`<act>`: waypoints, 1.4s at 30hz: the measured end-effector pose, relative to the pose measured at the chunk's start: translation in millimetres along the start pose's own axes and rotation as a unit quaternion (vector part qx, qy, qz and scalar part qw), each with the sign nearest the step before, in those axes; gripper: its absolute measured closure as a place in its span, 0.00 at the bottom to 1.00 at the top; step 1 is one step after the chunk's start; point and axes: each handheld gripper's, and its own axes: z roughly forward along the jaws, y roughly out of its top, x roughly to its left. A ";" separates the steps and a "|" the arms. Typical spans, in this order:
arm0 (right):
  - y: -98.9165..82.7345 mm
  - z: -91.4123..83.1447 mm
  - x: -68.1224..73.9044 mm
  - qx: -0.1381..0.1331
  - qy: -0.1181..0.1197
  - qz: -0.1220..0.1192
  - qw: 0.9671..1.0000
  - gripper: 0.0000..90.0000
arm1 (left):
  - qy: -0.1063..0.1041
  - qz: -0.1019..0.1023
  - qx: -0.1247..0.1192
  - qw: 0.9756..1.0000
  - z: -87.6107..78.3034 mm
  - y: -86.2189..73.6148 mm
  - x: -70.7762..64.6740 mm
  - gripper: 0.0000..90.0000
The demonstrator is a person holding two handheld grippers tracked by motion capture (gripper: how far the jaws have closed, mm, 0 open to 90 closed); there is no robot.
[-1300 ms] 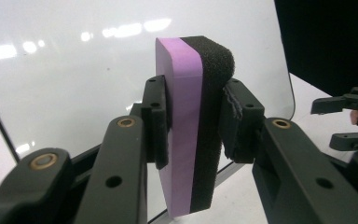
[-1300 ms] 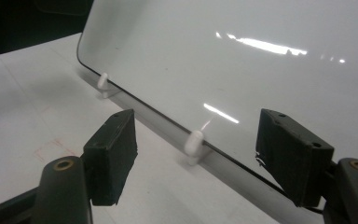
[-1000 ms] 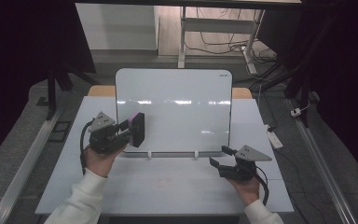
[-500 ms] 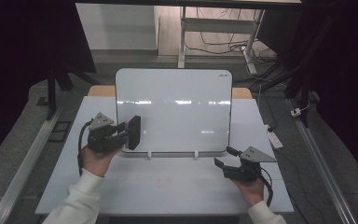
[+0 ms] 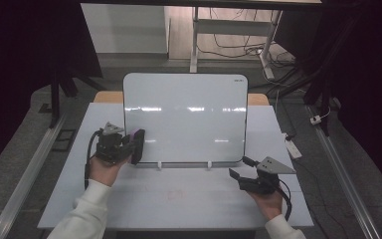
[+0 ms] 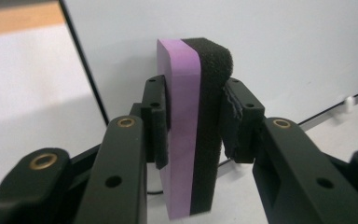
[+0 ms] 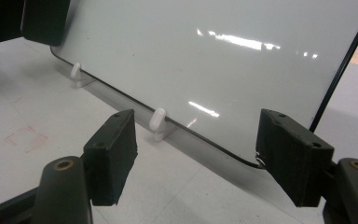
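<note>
A: Progress check? Left claw clamped on eraser, parked at lower-left edge of whiteboard.

B: Looks already wiped clean, probably nearly done. Right claw gaping, empty, hovering near bottom-right corner over tabletop.

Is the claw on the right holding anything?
No, the right claw stands open with nothing between its pads, just the whiteboard and table beyond.

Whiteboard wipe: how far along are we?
Done: the whiteboard looks clean, with no marks visible on its face. In hand: the left claw is shut on the eraser at the board's lower left edge. The right claw is open near the lower right corner. Left: probably only setting the eraser down.
</note>
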 end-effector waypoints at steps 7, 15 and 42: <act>-0.2 0.4 0.1 0.001 -0.001 -0.001 1.000 0.32 | 0.010 -0.002 -0.003 1.000 7.2 -2.4 0.0 0.72; 0.0 0.6 1.1 0.000 0.002 -0.003 1.000 0.32 | 0.025 0.005 -0.031 0.999 6.0 -4.0 -4.6 0.72; 1.1 -1.4 -3.6 -0.007 0.006 -0.008 1.000 0.31 | -0.037 0.028 -0.072 0.996 -11.0 -8.7 -6.9 0.28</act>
